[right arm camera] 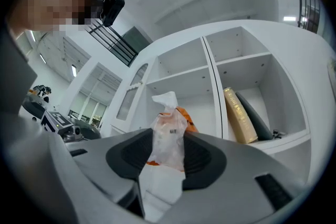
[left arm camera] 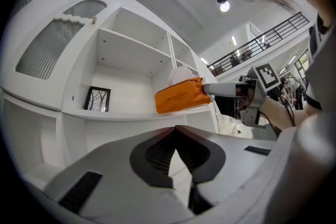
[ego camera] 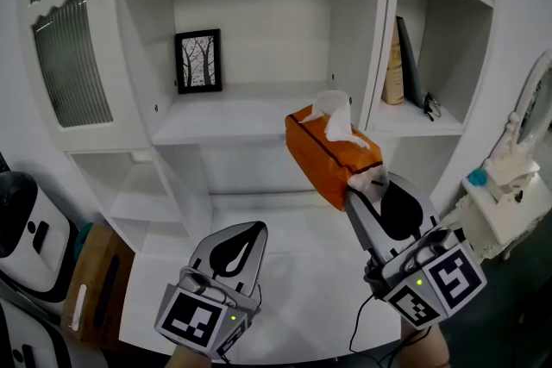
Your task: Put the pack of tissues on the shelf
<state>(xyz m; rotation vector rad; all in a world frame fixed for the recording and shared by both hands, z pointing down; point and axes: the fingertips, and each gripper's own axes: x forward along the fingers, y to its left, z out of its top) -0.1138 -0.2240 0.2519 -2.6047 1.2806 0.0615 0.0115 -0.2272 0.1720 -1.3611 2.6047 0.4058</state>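
Note:
An orange pack of tissues (ego camera: 329, 152) with a white tissue sticking out of its top hangs in the air in front of the white shelf (ego camera: 226, 120). My right gripper (ego camera: 372, 185) is shut on the pack's near end, where its clear plastic wrap (right arm camera: 168, 139) is pinched between the dark pads. The pack (left arm camera: 180, 95) points toward the middle shelf compartment. My left gripper (ego camera: 238, 247) is lower and to the left, over the counter, its jaws shut with nothing between them.
A small framed tree picture (ego camera: 198, 60) stands at the back left of the middle shelf. Books (ego camera: 402, 65) lean in the right compartment. A glass-front cabinet door (ego camera: 69, 47) is at the left. White objects (ego camera: 504, 194) stand at the right.

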